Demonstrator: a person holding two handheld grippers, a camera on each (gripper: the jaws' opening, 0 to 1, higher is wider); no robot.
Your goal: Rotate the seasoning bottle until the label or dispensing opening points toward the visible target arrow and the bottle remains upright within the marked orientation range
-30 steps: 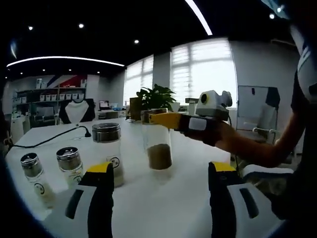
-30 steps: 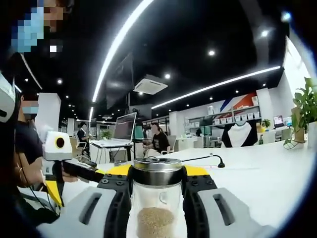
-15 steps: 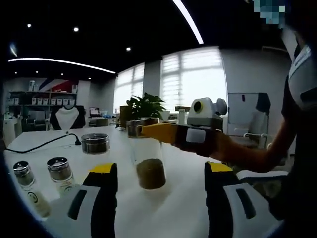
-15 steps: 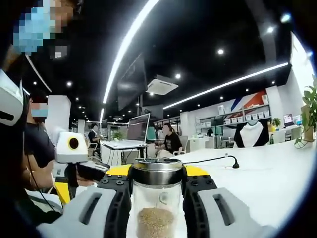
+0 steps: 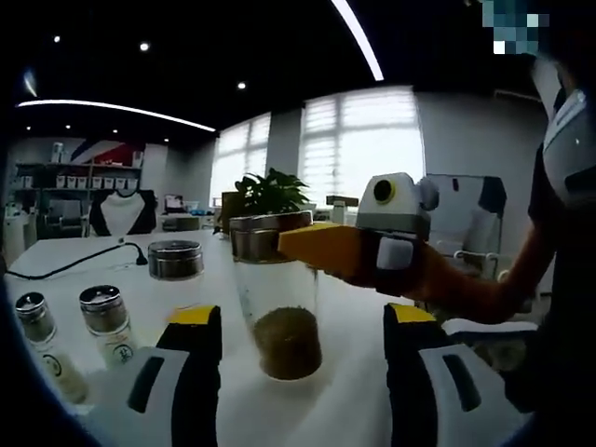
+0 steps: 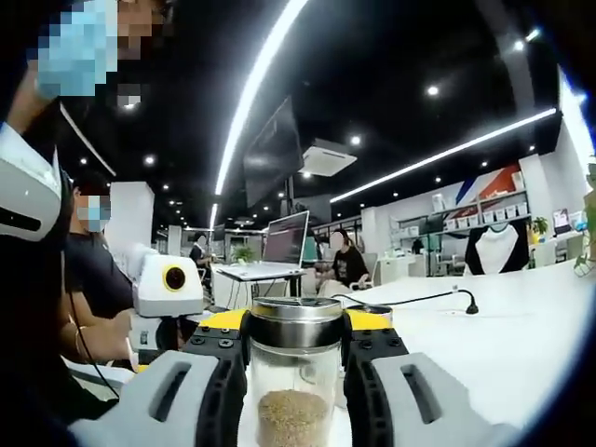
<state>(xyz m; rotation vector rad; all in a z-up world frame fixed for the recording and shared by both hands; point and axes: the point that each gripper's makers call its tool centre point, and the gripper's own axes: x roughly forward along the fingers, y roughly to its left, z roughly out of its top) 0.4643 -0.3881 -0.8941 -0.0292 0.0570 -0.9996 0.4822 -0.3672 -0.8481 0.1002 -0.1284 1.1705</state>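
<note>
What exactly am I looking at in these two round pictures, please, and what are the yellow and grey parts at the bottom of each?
A person holds a two-jaw tool in each hand, and a fisheye camera rides on each tool, looking along its jaws.

In the left gripper view, the left gripper has its grey, yellow-tipped jaws apart, holding nothing. Ahead of it the right gripper comes in from the right, clamping the seasoning bottle, a clear upright jar with a metal cap and brown seasoning at the bottom. On the white table stand two small shakers and a wider metal-capped jar.

The right gripper view shows the same bottle up close, between that gripper's own jaws, with an office behind.
</note>
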